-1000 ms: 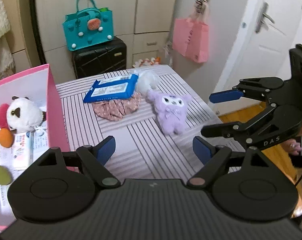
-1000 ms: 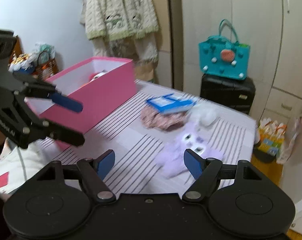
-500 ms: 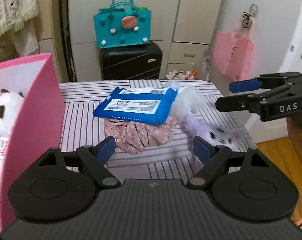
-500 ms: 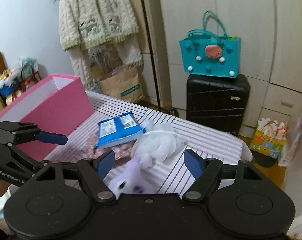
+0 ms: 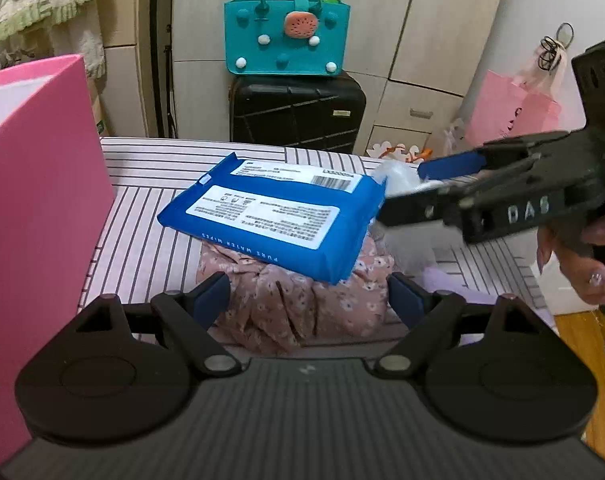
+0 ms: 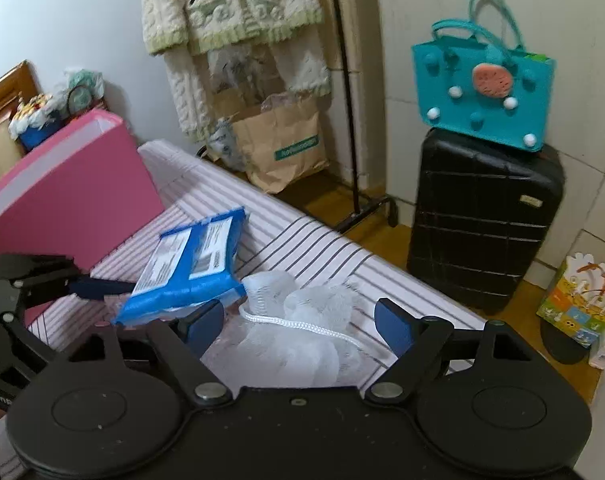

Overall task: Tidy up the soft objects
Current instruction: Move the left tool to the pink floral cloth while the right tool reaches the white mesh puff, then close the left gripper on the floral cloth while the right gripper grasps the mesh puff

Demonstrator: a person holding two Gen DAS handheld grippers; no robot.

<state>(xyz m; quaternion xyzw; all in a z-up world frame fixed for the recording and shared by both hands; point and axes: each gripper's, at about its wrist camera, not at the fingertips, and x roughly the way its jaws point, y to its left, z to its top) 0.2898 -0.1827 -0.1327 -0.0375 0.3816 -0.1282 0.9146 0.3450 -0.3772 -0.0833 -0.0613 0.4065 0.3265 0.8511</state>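
A blue wet-wipes pack (image 5: 278,220) lies on a pink floral cloth (image 5: 294,304) on the striped table. My left gripper (image 5: 308,300) is open, its fingers on either side of the cloth's near edge. A white mesh bath puff (image 6: 302,320) with a white cord lies right of the pack. My right gripper (image 6: 300,320) is open with the puff between its fingers; it also shows in the left wrist view (image 5: 422,192), over the puff (image 5: 398,178). A bit of purple plush (image 5: 446,280) shows under it. The pink box (image 5: 30,200) stands at the left.
A black suitcase (image 5: 298,110) with a teal bag (image 5: 286,36) on top stands past the table's far edge. A pink bag (image 5: 510,110) hangs at the right. A coat rack with a knit cardigan (image 6: 230,4) and a paper bag (image 6: 282,144) stand behind the table.
Both grippers have moved forward and down to the pile. The left now sits at the floral cloth, the right around the white puff. The purple plush has slipped mostly out of view.
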